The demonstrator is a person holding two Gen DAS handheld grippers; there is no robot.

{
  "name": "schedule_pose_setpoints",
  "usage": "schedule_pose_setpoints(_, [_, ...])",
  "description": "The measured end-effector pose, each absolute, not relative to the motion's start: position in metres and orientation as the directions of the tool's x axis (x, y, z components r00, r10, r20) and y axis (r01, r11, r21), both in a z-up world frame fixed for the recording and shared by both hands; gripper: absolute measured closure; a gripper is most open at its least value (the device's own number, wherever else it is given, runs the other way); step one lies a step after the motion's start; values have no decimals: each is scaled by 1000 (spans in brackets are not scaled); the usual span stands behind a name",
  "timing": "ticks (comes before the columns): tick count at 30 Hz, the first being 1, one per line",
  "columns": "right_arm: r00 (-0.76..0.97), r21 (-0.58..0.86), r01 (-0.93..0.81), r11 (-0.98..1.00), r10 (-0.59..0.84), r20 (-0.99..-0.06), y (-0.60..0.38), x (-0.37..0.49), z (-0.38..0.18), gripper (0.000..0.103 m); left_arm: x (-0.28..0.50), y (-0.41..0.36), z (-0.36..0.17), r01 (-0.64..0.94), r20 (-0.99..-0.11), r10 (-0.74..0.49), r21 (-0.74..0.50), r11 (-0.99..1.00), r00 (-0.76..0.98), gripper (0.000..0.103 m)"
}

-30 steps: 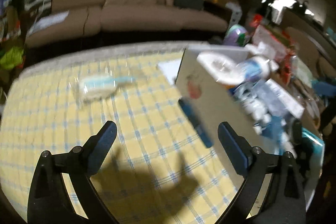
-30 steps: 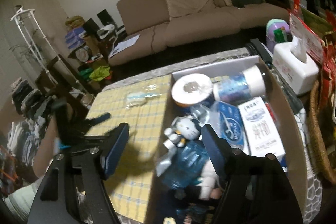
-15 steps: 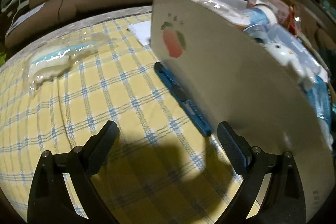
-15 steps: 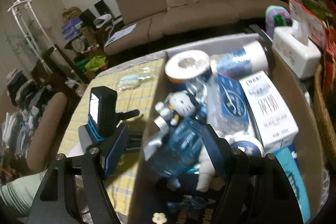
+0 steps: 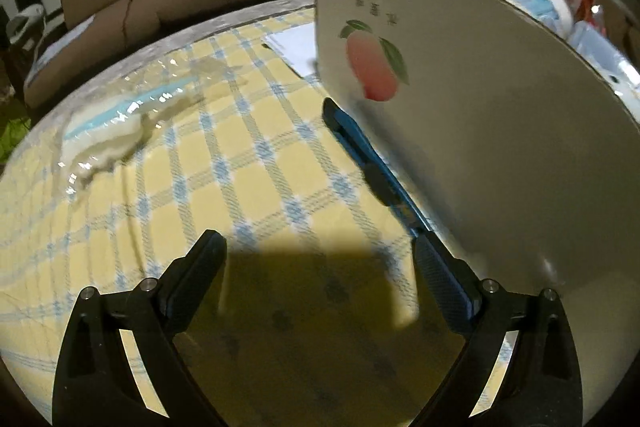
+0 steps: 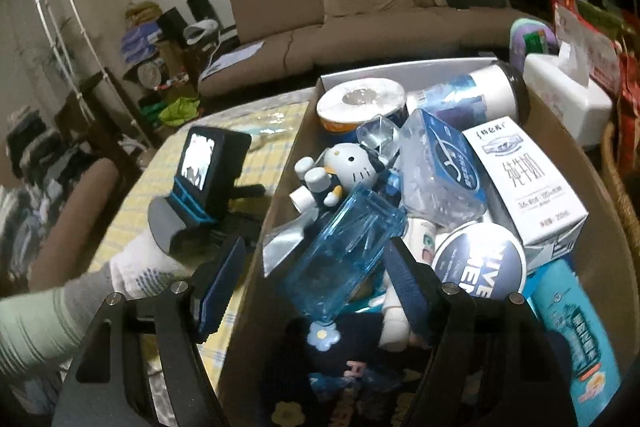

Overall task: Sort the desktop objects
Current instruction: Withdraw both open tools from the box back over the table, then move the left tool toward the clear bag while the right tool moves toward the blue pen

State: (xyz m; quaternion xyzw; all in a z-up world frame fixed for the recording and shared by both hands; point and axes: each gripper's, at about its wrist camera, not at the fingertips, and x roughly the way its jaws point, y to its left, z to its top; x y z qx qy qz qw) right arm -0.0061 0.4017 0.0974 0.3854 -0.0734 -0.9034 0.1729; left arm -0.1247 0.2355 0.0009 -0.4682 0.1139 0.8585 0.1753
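1. Beside the box [image 5: 500,131] wall, on the checked tablecloth [image 5: 240,187], lies a long blue utility knife [image 5: 372,163], touching or nearly touching the cardboard.
2. Left gripper [image 5: 318,259] hangs low with jaws spread, empty. Right gripper [image 6: 316,267] hovers spread over the box's blue bottle [image 6: 344,247].
3. Risk: the box wall blocks the right-hand finger [image 5: 440,275], so a closing pinch may slip or shove the knife.

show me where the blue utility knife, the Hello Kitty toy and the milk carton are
blue utility knife [image 5: 372,163], left wrist view, on the middle of its body beside the box wall.
Hello Kitty toy [image 6: 352,163], right wrist view, on its white face.
milk carton [image 6: 524,179], right wrist view, on its printed white top panel.
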Motion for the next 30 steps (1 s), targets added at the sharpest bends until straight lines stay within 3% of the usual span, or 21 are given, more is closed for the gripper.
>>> schedule_pose_setpoints(4, [-603,253,286,-924,-378,-702,400,-11,92,29,-133,225,3,-401,-844,156,76,-913,-513,11])
schedule_pose_setpoints(10, [-618,242,286,-927,-372,-693,400,-7,93,29,-143,210,21,-355,-810,335,-169,-920,-482,12])
schedule_pose_setpoints(12, [-620,243,281,-928,-369,-692,401,-8,92,29,-142,224,16,-385,-823,333,-152,-910,-461,17])
schedule_pose_setpoints(13, [-620,245,281,-928,-370,-692,401,-8,93,29,-143,229,13,-388,-830,324,-143,-911,-455,31])
schedule_pose_setpoints(15, [-620,249,276,-928,-370,-692,401,-8,93,29,-144,234,5,-389,-848,299,-122,-913,-437,37])
schedule_pose_setpoints(21, [-607,251,275,-928,-370,-704,401,-10,94,29,-147,237,3,-435,-851,175,69,-898,-496,28])
schedule_pose_setpoints(27, [-610,239,263,-935,-353,-710,400,-10,94,29,-163,205,6,-378,-852,95,126,-917,-515,30])
schedule_pose_setpoints(30, [-622,226,255,-940,-339,-706,399,-8,96,29,-159,185,8,-367,-855,140,63,-928,-500,32])
